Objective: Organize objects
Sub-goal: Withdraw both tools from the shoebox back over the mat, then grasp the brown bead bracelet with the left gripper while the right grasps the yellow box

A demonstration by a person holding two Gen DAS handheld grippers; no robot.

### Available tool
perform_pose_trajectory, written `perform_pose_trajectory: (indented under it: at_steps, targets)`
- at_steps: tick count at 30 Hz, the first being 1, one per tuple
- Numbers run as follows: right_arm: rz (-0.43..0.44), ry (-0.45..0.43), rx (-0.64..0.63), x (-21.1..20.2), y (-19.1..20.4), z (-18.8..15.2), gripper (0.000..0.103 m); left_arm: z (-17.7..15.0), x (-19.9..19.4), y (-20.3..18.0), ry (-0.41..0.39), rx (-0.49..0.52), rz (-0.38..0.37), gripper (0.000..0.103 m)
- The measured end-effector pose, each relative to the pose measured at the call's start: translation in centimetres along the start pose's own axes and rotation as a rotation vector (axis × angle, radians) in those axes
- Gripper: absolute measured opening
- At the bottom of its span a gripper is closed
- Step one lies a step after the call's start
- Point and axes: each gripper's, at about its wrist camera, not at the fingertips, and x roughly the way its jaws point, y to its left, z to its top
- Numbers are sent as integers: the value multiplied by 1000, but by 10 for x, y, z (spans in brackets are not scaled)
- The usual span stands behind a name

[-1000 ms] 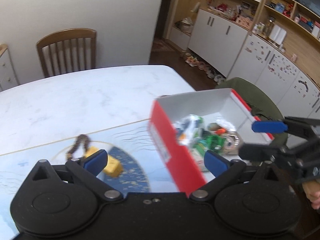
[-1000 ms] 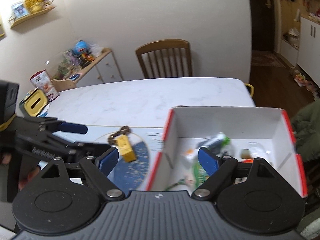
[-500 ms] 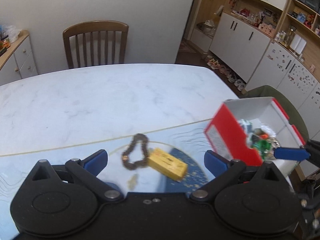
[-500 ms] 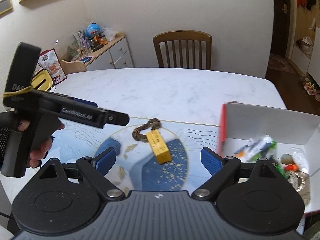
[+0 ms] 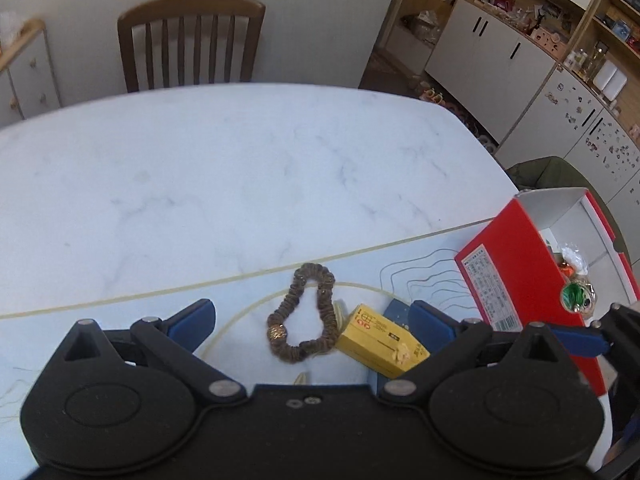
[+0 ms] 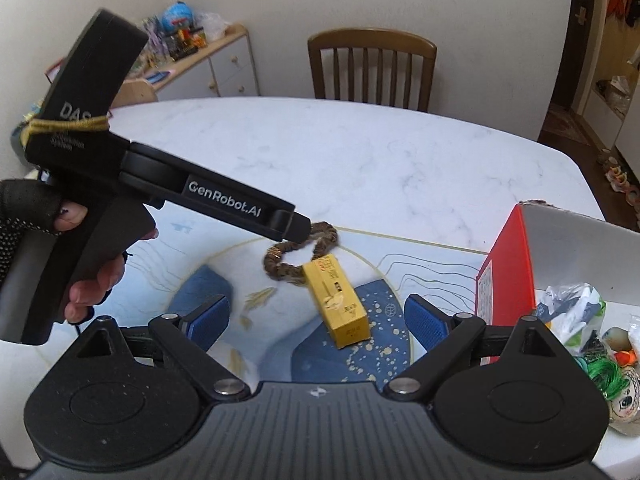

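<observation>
Both tongs stand spread and empty. The left gripper (image 5: 310, 318) has swung away from the red box (image 5: 516, 280) and now frames the brown scrunchie (image 5: 302, 316) and the yellow carton (image 5: 380, 340) touching it on the mat. The right gripper (image 6: 316, 320) hangs near the carton. The scrunchie looks the likely next pick, though overlap obscures it.

A white marble-look table (image 5: 240, 168) carries a pale blue mat (image 6: 420, 264) printed with thin lines and a dark blue disc. On the mat lie 1 brown scrunchie (image 5: 304, 316) and 1 yellow box (image 5: 380, 340), touching each other. To their right stands 1 red carton (image 5: 516, 280), open at the top, white inside, holding small wrapped bits; its far part reaches past the mat's edge.
</observation>
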Motion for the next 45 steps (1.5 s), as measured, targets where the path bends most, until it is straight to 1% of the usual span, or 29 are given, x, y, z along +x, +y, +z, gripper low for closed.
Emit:
perform_pose_trajectory:
  at_steps: [7, 13, 15, 17, 19, 20, 21, 22, 24, 25, 27, 28, 30, 32, 35, 37, 38, 40, 42, 45]
  targets:
    - [-28, 47, 7, 34, -4, 4, 95, 3, 31, 1, 10, 39, 28, 102]
    - [-58, 87, -17, 59, -4, 6, 94, 0, 51, -2, 17, 71, 46, 97]
    - [-61, 96, -29, 65, -3, 5, 94, -1, 54, -3, 14, 84, 53, 93]
    - [-64, 101, -41, 70, -3, 6, 93, -1, 56, -4, 9, 94, 45, 92]
    - [-61, 110, -42, 75, -3, 7, 91, 0, 58, -5, 3, 102, 39, 89]
    - [-60, 115, -41, 78, -4, 7, 91, 0, 58, -6, 0, 106, 35, 83]
    - [-60, 120, -40, 80, -5, 8, 89, 1, 59, -7, 1, 111, 34, 79]
    - [-60, 125, -39, 83, -5, 8, 87, 1, 60, -8, 2, 116, 33, 77]
    - [-57, 137, -36, 88, -5, 8, 80, 0, 61, -10, 2, 125, 24, 70]
    - [-55, 141, -33, 90, -5, 9, 80, -1, 60, -11, 2, 130, 19, 68]
    - [-50, 145, -31, 92, -5, 9, 76, -3, 60, -13, 6, 146, 12, 57]
    - [-45, 147, -33, 93, -5, 9, 74, -4, 61, -13, 7, 154, 12, 56]
    - [-41, 155, -41, 96, -2, 9, 66, -5, 61, -13, 9, 164, 10, 51]
    - [-34, 159, -49, 98, 0, 9, 61, -5, 61, -10, 10, 157, 1, 49]
    - [-35, 163, -59, 100, 3, 8, 53, -5, 63, -6, 17, 149, -2, 44]
    - [-34, 162, -56, 100, 4, 8, 52, -4, 64, -6, 20, 146, -6, 42]
    - [-36, 162, -53, 99, 4, 7, 50, -4, 64, -5, 21, 146, -4, 39]
    - [-41, 174, -40, 99, 4, 6, 44, -6, 64, -6, 22, 149, -4, 38]
    - [-54, 196, -28, 98, 3, 3, 38, -7, 64, -7, 18, 152, -1, 38]
    - [-69, 216, -12, 97, 1, -4, 33, -8, 63, -8, 11, 152, 4, 38]
